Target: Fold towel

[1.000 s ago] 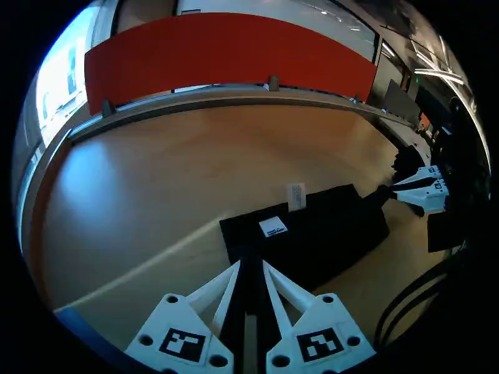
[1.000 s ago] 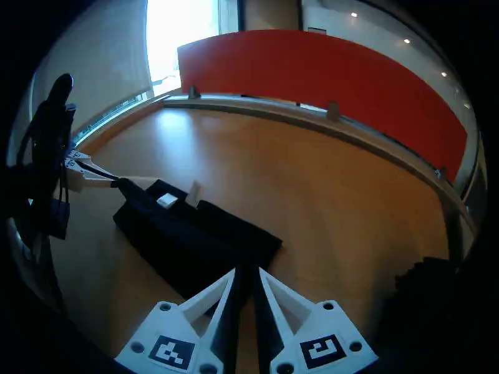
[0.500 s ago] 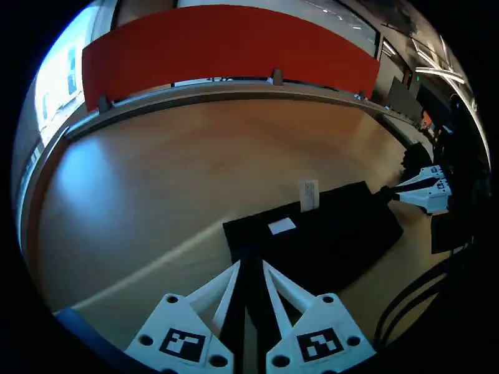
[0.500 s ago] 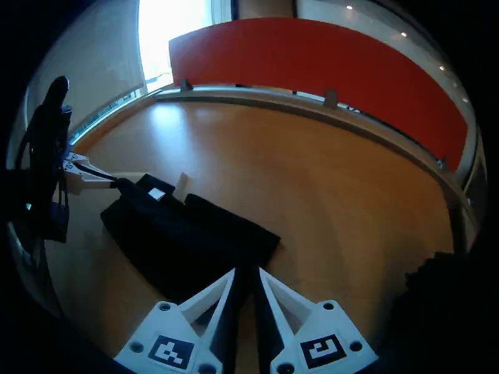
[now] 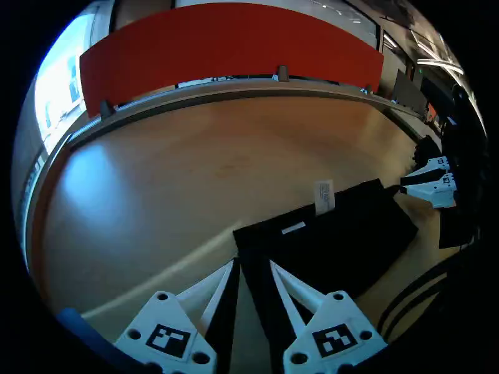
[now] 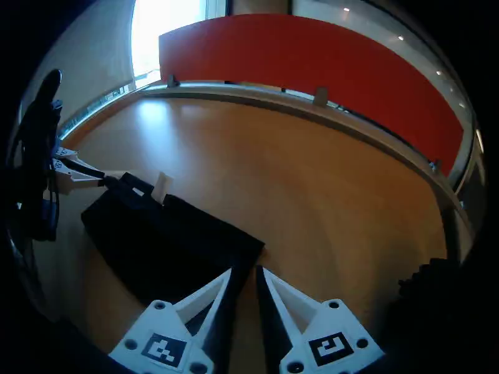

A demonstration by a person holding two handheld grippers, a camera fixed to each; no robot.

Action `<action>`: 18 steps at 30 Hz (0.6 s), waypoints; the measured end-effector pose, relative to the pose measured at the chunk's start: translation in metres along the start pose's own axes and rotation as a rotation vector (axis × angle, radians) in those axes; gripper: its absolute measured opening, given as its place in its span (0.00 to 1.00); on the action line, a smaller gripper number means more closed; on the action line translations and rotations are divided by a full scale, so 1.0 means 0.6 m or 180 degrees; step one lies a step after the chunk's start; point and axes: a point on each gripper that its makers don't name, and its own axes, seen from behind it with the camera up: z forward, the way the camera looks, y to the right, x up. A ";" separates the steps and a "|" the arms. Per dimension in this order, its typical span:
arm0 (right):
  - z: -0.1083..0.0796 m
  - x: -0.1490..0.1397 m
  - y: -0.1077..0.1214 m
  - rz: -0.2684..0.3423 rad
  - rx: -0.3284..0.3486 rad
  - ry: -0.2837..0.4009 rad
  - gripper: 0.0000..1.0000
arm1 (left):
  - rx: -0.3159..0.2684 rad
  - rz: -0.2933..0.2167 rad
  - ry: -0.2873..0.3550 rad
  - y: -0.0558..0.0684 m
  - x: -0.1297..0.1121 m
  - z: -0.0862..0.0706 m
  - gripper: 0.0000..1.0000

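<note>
Wooden table, the landmark. Red divider panel stands along the table's far edge, held by small metal brackets. Bright window beyond the table's far left corner. Dark cables off its near right edge.

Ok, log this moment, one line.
black towel on table | left gripper at one end | right gripper at other | grip unclear

Office, open-plan look. Long wood tabletop with a red divider screen clamped along its far edge by small brackets. Big bright window off one end. Strip ceiling lights and recessed spots overhead, more dark desks further back, details unclear.
</note>
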 end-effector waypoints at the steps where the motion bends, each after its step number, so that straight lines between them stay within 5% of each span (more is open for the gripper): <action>1: 0.001 0.001 0.001 -0.0005 -0.0012 -0.0001 0.27 | 0.0013 0.0000 0.0000 -0.002 0.001 0.001 0.28; 7: 0.001 0.007 0.012 -0.0019 -0.0089 0.0024 0.58 | 0.0070 -0.0068 0.0021 -0.015 0.006 -0.001 0.55; 9: 0.000 0.008 0.015 -0.0024 -0.0106 0.0036 0.73 | 0.0080 -0.0095 0.0030 -0.018 0.007 -0.004 0.80; 18: -0.010 0.013 0.014 -0.0007 -0.0102 0.0084 0.85 | 0.0118 -0.0119 0.0049 -0.029 0.006 -0.014 0.91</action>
